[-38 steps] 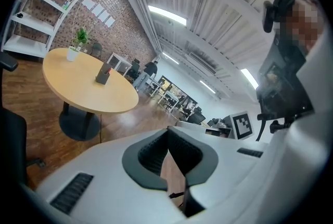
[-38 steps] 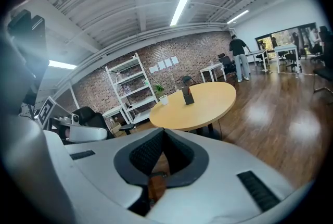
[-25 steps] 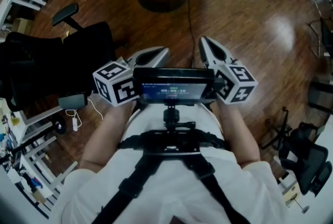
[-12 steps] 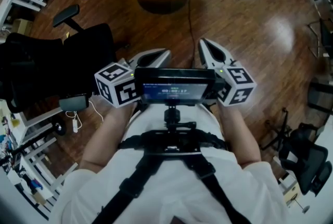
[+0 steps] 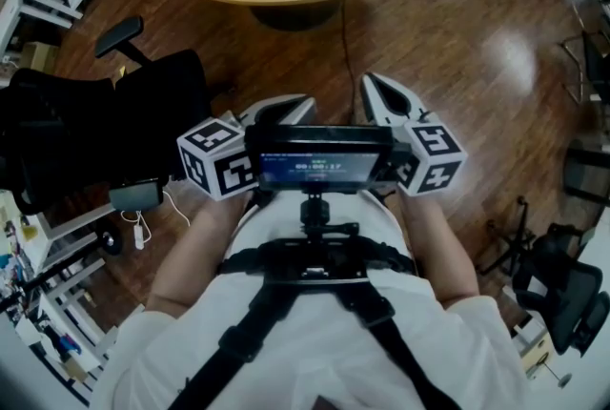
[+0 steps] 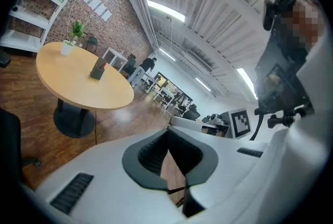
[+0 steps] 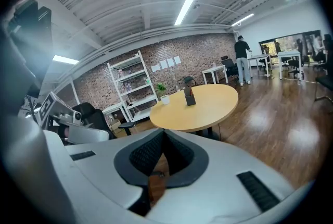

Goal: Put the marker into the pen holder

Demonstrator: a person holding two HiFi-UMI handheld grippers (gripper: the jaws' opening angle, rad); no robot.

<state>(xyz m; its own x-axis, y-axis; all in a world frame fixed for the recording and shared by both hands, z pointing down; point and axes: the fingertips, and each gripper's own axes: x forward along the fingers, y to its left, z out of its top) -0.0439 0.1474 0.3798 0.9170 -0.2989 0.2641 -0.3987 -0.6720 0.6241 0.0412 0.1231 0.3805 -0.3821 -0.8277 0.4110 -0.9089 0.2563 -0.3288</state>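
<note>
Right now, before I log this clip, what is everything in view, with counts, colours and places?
round table: one, light wood, ahead on the wooden floor
pen holder: one, dark, upright on the table
potted plant: one, green in a white pot, on the table
shelving unit: one, white, by the brick wall
office chair: one, black, at the person's left
bystander: one, dark top, far off
screen: one, black, on the chest harness
left gripper: white, shut, empty
right gripper: white, shut, empty
</note>
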